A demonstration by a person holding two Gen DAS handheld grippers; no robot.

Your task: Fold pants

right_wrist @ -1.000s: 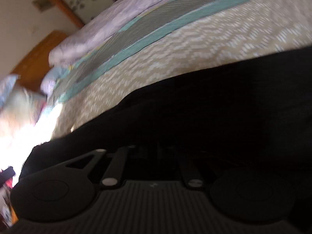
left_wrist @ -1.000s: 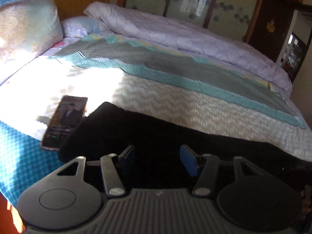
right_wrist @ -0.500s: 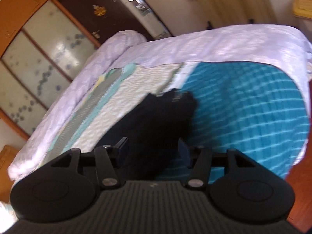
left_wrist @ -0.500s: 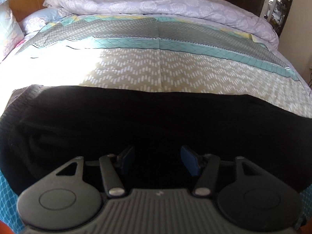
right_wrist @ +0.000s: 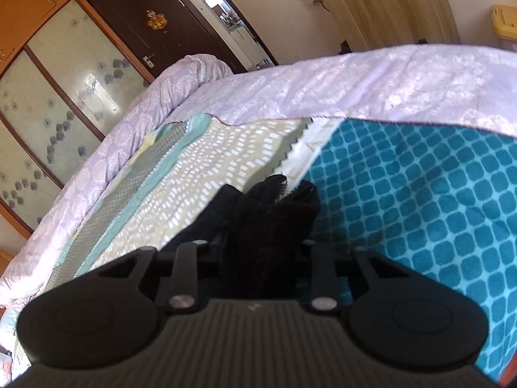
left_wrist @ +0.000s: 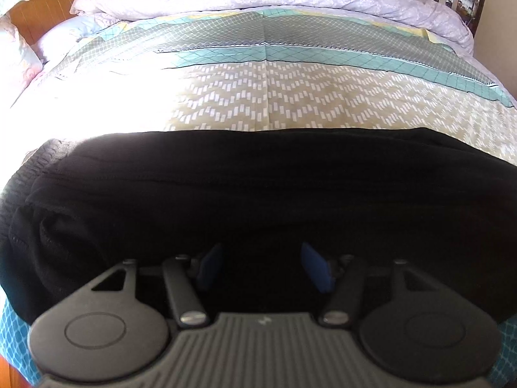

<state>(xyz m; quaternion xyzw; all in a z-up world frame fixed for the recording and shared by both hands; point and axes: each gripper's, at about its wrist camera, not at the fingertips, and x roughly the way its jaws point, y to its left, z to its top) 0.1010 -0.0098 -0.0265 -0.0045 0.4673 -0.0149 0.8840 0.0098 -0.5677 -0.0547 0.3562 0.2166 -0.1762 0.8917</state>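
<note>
Pre-grasp on the leg fold: black pants (left_wrist: 258, 187) lie flat across the near edge of the bed (left_wrist: 290, 103), neither claw gripping yet.
Left claw (left_wrist: 258, 266) is released, blue pads spread wide, hovering low over the pants' mid-section with the ribbed waistband off to its left. Right claw (right_wrist: 263, 249) sits at the cuff end (right_wrist: 274, 207), where the bunched cuffs lie on the teal checked sheet (right_wrist: 420, 210); its fingers look spread either side of the fabric, not clenched, though the pads are hidden. Likely next: right claw pinches both cuffs, carries them toward the waistband; left pins the middle as the crease line.
</note>
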